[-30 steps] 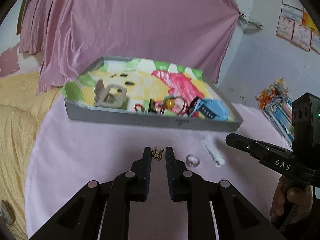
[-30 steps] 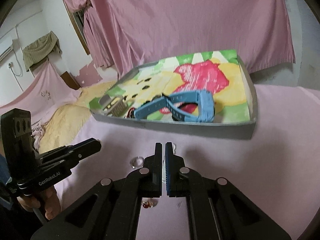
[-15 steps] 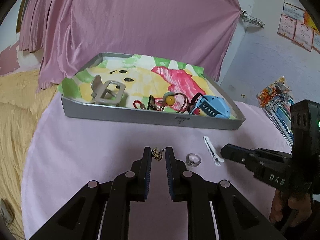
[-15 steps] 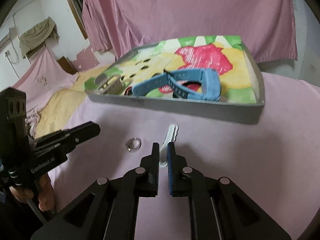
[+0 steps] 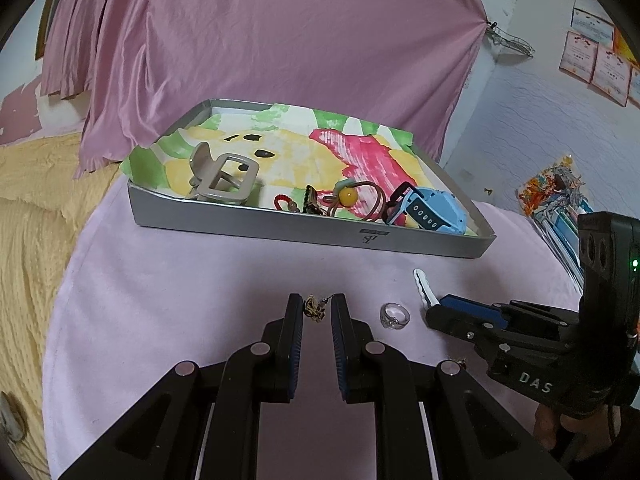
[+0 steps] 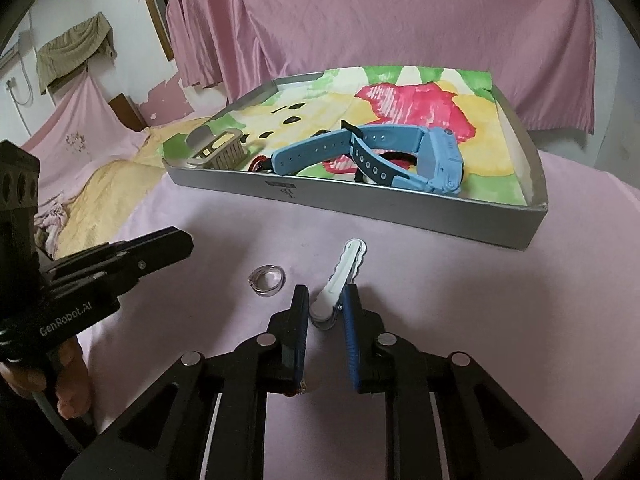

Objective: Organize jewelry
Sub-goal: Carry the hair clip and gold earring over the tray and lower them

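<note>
**Right jaws opening around the white clip; left poised at the gold piece**

Left wrist view. My left gripper (image 5: 316, 314) stands with a narrow gap between its fingers. A small gold trinket (image 5: 315, 307) lies on the pink cloth (image 5: 160, 300) right at the fingertips, inside the gap; I cannot tell whether the pads touch it, and it looks loose to me. A silver ring (image 5: 395, 315) sits just right of the tips. Further right, the white hair clip (image 5: 423, 286) points away toward the grey tray (image 5: 320, 234), its near end hidden behind my right gripper (image 5: 440, 312), which comes in from the right edge. The tray already holds a beige claw clip (image 5: 224, 176), hair ties with a yellow bead (image 5: 347, 197) and a blue watch (image 5: 432, 210).

Right wrist view. The right jaws are opening, with the clip's near end (image 6: 326, 308) between them; the pads appear to stand just clear of it, so I judge no grip yet. The clip's long axis runs nearly along the fingers, tilted slightly right, far end toward the tray. This hand is clearly the nearer one to it. The ring (image 6: 267, 279) lies just left of the tips, between the two grippers. The left gripper (image 6: 176, 240) enters from the left.

Hard to make out: a small dark red-and-gold speck (image 6: 298, 391) peeks out under the right gripper's left finger; I cannot identify it. The trinket is not visible here.
</note>
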